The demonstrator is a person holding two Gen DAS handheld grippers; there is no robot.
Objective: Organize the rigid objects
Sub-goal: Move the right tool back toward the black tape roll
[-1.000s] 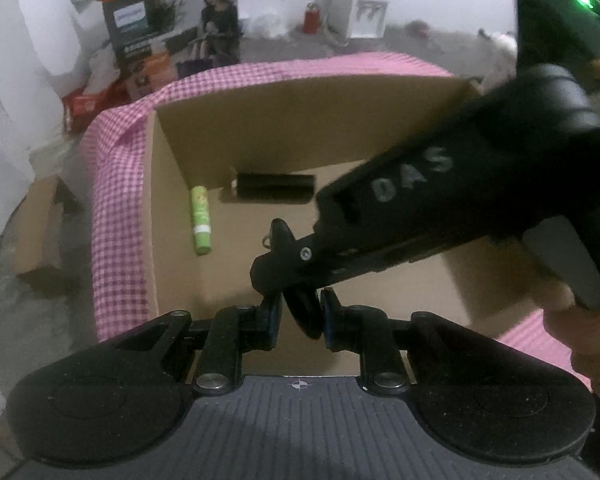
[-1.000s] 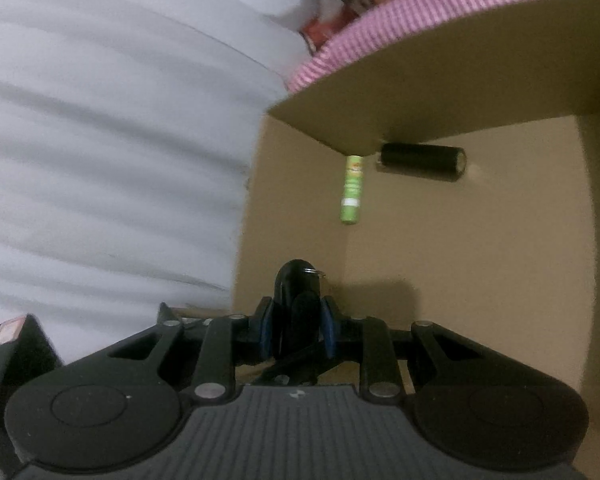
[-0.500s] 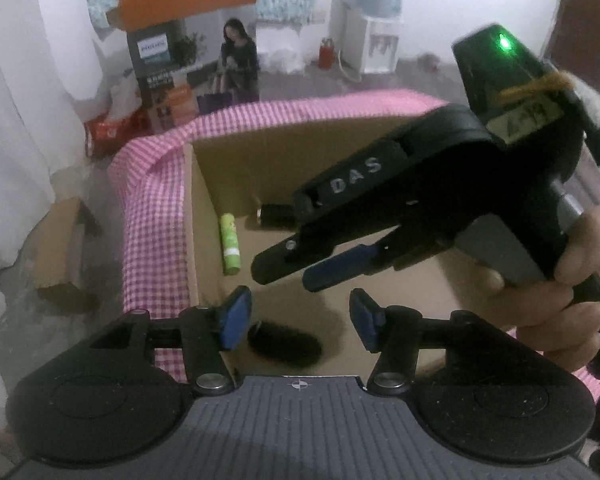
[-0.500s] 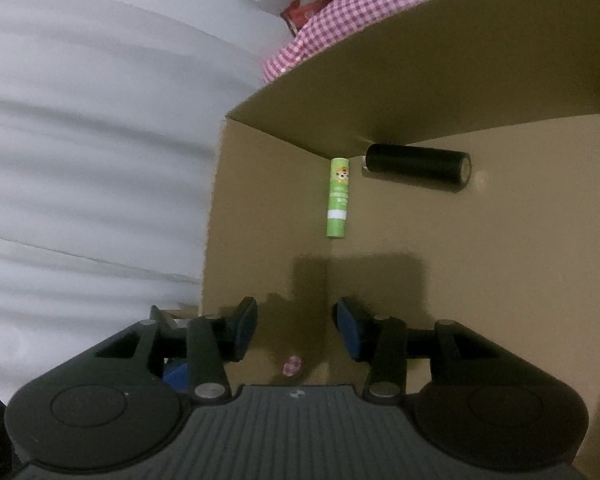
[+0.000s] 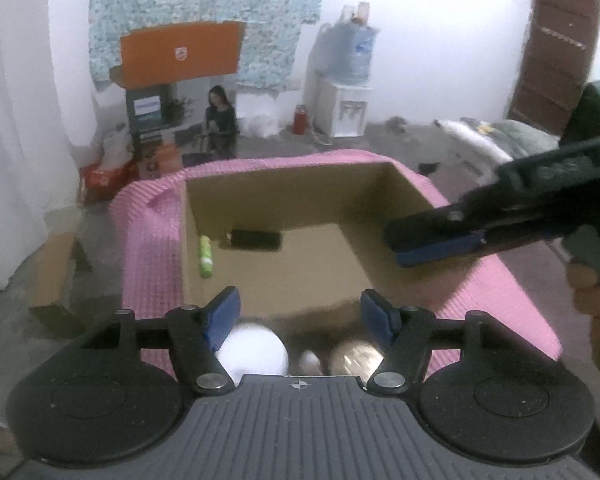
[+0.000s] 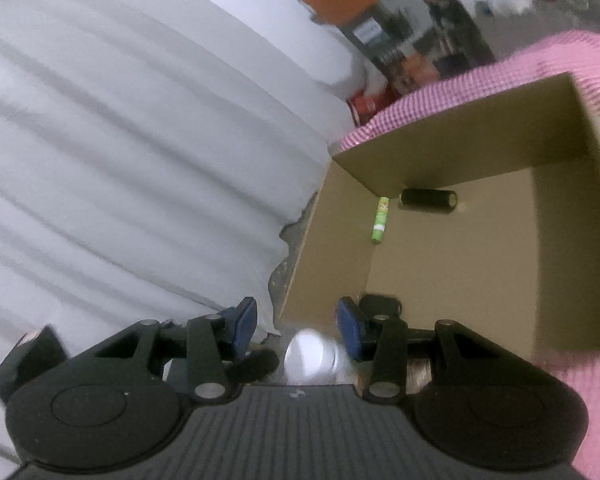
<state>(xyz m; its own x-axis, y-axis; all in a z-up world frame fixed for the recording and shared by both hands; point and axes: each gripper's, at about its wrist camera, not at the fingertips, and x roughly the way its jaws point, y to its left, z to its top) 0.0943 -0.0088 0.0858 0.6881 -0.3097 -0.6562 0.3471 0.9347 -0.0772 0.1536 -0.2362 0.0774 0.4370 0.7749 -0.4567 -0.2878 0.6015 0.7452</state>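
- Inside the open cardboard box (image 5: 316,256), against its far wall near the far left corner, lie a green tube (image 5: 206,256) and a black cylinder (image 5: 256,239); the tube runs along the left wall, the cylinder along the far wall, just beside each other and apart.
- In the right wrist view the same green tube (image 6: 381,220) and black cylinder (image 6: 429,199) show on the box floor (image 6: 452,264), and a small dark object (image 6: 380,304) lies at the box's near edge, just past the right gripper's right finger; what it is cannot be told.
- The box sits on a pink checked cloth (image 5: 152,264) that shows all round its rim.
- The left gripper (image 5: 300,316) hangs over the near edge of the box, its jaws having just been opening; the blue pads (image 5: 223,314) stand well apart with nothing between them.
- The right gripper (image 6: 296,330) is also parted, less widely, and empty; it too has just been opening. In the left wrist view it reaches in from the right over the box's right wall (image 5: 436,246), held by a hand (image 5: 598,304).
- Below the left gripper's fingers, at the near edge, sit a white round object (image 5: 254,350), a small white one (image 5: 310,360) and a brownish round one (image 5: 354,360), all blurred.
- A white curtain (image 6: 120,140) fills the left of the right wrist view.
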